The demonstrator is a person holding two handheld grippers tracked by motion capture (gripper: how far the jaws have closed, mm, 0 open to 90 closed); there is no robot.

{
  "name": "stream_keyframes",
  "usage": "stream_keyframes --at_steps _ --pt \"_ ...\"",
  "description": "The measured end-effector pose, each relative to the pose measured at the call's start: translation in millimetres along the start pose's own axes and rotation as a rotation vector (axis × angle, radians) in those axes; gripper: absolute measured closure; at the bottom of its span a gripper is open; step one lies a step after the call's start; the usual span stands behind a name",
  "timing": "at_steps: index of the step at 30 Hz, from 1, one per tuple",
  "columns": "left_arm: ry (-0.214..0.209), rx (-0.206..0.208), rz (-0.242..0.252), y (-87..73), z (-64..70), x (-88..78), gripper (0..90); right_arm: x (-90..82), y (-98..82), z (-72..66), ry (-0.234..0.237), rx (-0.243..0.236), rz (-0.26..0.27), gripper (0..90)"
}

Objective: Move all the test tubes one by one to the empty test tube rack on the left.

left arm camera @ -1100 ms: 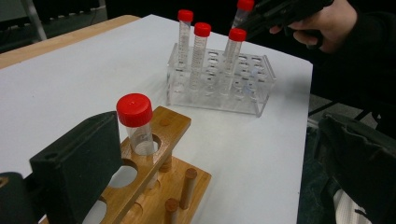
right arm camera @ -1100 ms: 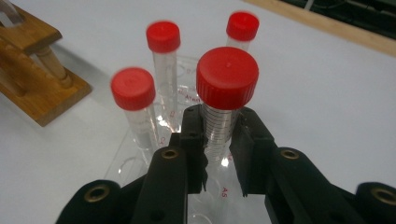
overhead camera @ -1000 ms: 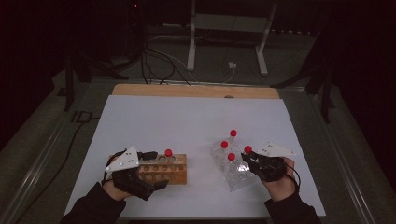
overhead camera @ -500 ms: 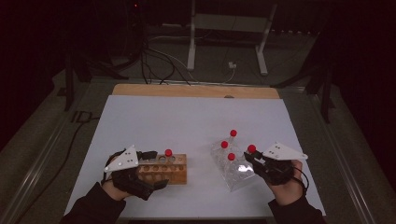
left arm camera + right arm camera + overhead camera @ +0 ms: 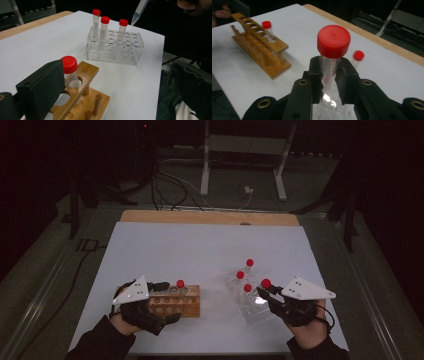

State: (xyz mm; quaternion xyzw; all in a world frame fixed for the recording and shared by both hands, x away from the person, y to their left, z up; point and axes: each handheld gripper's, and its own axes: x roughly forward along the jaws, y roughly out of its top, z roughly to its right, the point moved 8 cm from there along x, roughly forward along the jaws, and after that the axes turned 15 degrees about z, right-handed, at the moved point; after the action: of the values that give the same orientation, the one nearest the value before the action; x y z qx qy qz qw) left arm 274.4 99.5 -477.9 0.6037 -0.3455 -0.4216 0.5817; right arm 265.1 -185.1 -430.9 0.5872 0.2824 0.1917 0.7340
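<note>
My right gripper (image 5: 265,292) (image 5: 329,72) is shut on a clear, red-capped tube (image 5: 266,283) (image 5: 333,41) just under its cap. It holds the tube upright above the near end of a clear plastic rack (image 5: 245,295) (image 5: 115,47). The tube's pointed tip (image 5: 140,10) hangs above that rack. Three more red-capped tubes (image 5: 240,275) (image 5: 105,30) stand in the rack. At the left a wooden rack (image 5: 175,301) (image 5: 259,50) holds one red-capped tube (image 5: 180,283) (image 5: 70,67). My left gripper (image 5: 167,301) (image 5: 115,75) is open, its jaws either side of the wooden rack's end.
Both racks stand on a white tabletop (image 5: 200,250) with a wooden strip (image 5: 210,217) along its far edge. Beyond it are cables and a metal stand's legs (image 5: 245,170) on the dark floor. The person's hands come in at the near edge.
My right gripper has risen with the tube and drifted slightly right and toward the person. The left gripper and the wooden rack have stayed put.
</note>
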Motion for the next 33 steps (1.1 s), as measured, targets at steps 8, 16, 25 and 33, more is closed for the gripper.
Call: stream_keyframes --at_steps 8,16,25,33 --pt "-0.016 0.004 0.010 6.0 4.9 2.0 2.0 6.6 -0.4 -23.3 0.090 0.010 -0.013 75.4" --pt "-0.045 0.014 0.014 12.7 12.1 9.8 2.0 26.0 -19.9 -45.1 0.158 0.011 -0.071 75.4" --pt "-0.084 0.026 0.004 13.4 21.8 22.6 2.0 40.7 -38.9 -61.8 0.208 0.008 -0.122 75.4" --pt "-0.127 0.043 0.000 17.3 33.8 36.7 2.4 46.5 -45.8 -75.6 0.242 -0.005 -0.145 75.4"
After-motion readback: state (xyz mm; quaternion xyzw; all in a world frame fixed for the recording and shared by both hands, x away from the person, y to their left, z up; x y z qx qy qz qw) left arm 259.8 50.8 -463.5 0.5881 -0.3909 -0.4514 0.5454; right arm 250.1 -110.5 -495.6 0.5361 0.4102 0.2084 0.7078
